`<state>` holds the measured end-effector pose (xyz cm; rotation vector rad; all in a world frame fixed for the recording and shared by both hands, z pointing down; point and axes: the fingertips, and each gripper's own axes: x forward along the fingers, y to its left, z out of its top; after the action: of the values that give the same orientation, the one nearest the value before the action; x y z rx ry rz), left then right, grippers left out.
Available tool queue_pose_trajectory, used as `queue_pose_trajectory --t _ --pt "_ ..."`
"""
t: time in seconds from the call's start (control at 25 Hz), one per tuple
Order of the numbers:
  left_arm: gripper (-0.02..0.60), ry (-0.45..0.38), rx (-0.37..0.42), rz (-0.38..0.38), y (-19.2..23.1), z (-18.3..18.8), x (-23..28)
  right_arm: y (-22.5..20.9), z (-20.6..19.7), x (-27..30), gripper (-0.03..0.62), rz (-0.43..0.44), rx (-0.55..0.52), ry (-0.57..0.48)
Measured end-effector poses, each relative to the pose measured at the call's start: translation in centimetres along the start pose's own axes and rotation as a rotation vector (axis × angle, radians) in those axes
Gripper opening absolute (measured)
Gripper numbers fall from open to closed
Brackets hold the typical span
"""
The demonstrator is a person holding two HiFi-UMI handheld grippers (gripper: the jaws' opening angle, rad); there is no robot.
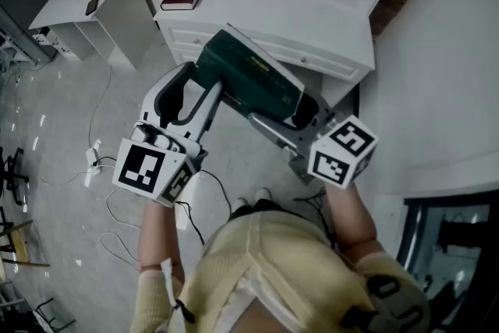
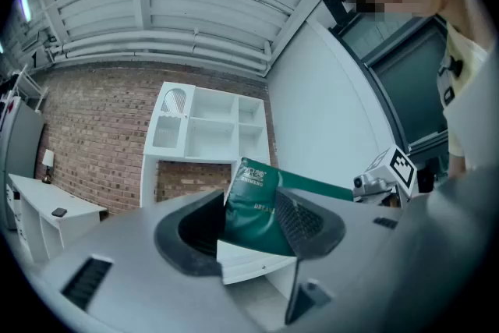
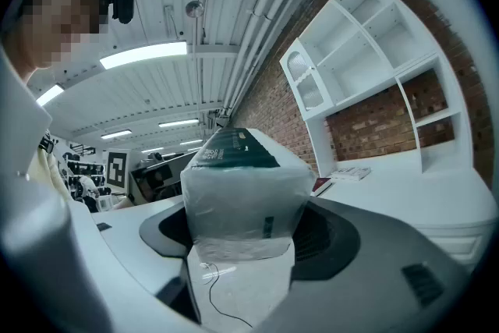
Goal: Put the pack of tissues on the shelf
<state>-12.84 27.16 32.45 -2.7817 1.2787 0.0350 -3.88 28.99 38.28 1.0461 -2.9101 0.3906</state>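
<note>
both clamped on tissue pack [image 1: 249,78]: left hand-held gripper [image 2: 253,218] one end, right hand-held gripper [image 3: 242,226] opposite.

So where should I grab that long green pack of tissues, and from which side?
By its two short ends, one hand-held gripper from each side. The pack of tissues is a long film-wrapped block, so the left hand-held gripper and right hand-held gripper clamping opposite ends likely keep it level.
</note>
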Motion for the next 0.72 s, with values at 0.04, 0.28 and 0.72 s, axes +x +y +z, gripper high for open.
queue_pose_trajectory --t 0.04,0.28,0.72 --pt "0.198 0.000 0.000 0.008 0.0 -0.1 0.0 0.0 -0.1 0.0 0.339 -0.001 0.003 0.000" --pt "0.195 0.013 -0.017 0.019 -0.2 -0.8 0.1 -0.2 -0.7 -0.1 0.339 -0.015 0.011 0.005" --pt "0.195 0.017 -0.006 0.023 -0.4 -0.4 1.3 -1.2 -0.7 -0.3 0.341 0.001 0.027 -0.019"
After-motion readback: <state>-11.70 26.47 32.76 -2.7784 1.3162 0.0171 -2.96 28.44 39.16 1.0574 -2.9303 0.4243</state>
